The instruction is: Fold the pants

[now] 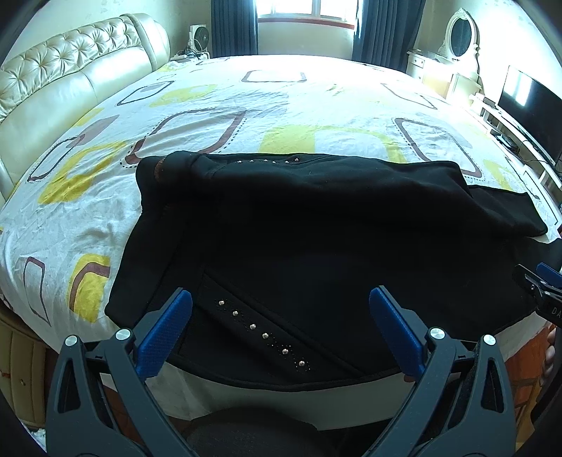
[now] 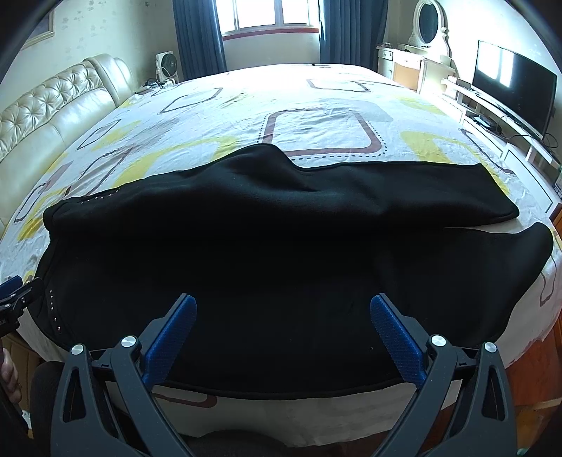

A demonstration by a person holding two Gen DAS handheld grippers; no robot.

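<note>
Black pants (image 1: pixel 298 225) with silver studs lie sideways across the near edge of the bed, waist end to the left, leg ends to the right; they also show in the right wrist view (image 2: pixel 281 246). The two legs lie apart at the right end, one behind the other. My left gripper (image 1: pixel 281 306) is open and empty, just above the waist part near the stud row (image 1: pixel 261 334). My right gripper (image 2: pixel 282 309) is open and empty over the near leg. Each gripper shows at the edge of the other's view.
The bed sheet (image 1: pixel 246 105) is white with yellow and brown shapes. A tufted cream headboard (image 1: pixel 63 81) runs along the left. A TV (image 2: pixel 513 84) on a low stand and a dresser with an oval mirror (image 2: pixel 426 24) stand at the right. A window is at the back.
</note>
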